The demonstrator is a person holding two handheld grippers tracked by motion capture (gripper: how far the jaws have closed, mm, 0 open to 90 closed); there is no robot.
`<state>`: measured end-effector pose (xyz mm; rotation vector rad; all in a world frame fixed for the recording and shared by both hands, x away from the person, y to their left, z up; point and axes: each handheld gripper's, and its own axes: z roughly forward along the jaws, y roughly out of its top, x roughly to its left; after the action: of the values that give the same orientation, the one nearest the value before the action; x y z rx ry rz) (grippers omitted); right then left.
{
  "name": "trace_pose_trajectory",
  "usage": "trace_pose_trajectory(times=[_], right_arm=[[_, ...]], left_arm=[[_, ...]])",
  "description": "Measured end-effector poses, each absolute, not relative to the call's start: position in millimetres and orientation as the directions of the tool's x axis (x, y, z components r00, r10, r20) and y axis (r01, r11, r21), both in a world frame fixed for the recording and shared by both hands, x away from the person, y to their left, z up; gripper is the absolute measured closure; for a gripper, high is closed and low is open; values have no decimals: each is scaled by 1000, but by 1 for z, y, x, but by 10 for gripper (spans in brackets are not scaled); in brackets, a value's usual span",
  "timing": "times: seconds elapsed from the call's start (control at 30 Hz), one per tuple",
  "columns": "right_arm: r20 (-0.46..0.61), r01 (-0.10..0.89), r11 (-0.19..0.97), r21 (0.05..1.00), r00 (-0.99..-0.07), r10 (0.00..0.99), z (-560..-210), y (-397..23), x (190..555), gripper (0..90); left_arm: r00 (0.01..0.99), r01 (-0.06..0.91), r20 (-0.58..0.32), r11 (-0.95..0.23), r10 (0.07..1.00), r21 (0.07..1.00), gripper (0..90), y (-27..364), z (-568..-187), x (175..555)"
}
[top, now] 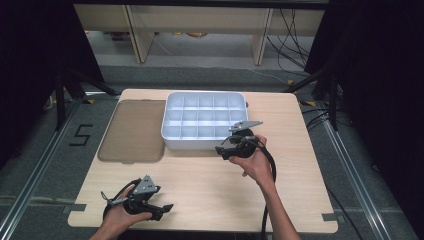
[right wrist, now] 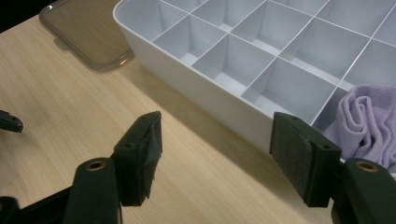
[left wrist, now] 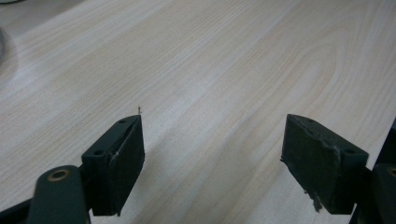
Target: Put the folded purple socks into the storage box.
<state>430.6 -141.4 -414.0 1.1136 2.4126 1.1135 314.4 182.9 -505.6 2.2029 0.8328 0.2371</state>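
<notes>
Both tongs are held open and empty: right gripper (right wrist: 217,154) beside the tray (right wrist: 201,100), a purple cloth (right wrist: 364,119) seemingly already placed inside; left gripper (left wrist: 212,163) rests apart.

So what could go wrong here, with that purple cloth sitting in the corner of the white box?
The right gripper is open right beside the white box, so a finger could bump its wall and shove it along the table.

The purple cloth lies bunched in a corner compartment; it might catch on a finger and get dragged back out.

The lid lies flat beside the box, so a sliding box could push it towards the edge.
</notes>
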Motion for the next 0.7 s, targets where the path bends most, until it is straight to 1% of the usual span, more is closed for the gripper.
trace_pose_trajectory(times=[0.07,0.1,0.27,0.3,0.33,0.43,0.47,0.5,0.57,0.6,0.67,0.7], right_arm=[[84,539,398,743,-665,742,-413,-140,428,341],[71,536,421,732,-674,735,-412,-142,428,339],[83,535,392,748,-662,745,-414,-141,422,324],[80,537,406,740,-669,739,-414,-142,422,320],[101,556,392,733,-659,746,-414,-142,419,316],[81,537,410,737,-672,736,-417,-144,419,305],[103,540,371,756,-657,747,-420,-142,417,302],[102,559,397,728,-661,744,-418,-143,416,293],[80,543,417,729,-672,736,-419,-144,416,285],[84,550,404,731,-660,746,-419,-143,414,285],[100,551,401,732,-669,737,-420,-143,410,286],[85,548,411,728,-668,739,-421,-142,409,285]], left_arm=[[768,490,-74,-509,636,708,207,184,-506,315],[768,493,-86,-500,634,712,207,183,-506,315],[756,507,-103,-479,646,716,207,182,-506,314],[762,498,-95,-486,640,718,207,183,-506,315],[767,491,-79,-502,637,712,207,184,-506,316],[765,493,-91,-490,637,719,207,184,-506,315],[765,491,-79,-500,639,713,207,184,-506,316],[763,496,-92,-489,640,717,207,183,-506,315],[758,506,-101,-483,644,715,207,183,-507,314],[757,506,-101,-481,645,716,207,183,-507,314],[758,506,-101,-482,645,715,207,183,-507,314],[757,506,-103,-481,645,716,207,183,-507,314]])
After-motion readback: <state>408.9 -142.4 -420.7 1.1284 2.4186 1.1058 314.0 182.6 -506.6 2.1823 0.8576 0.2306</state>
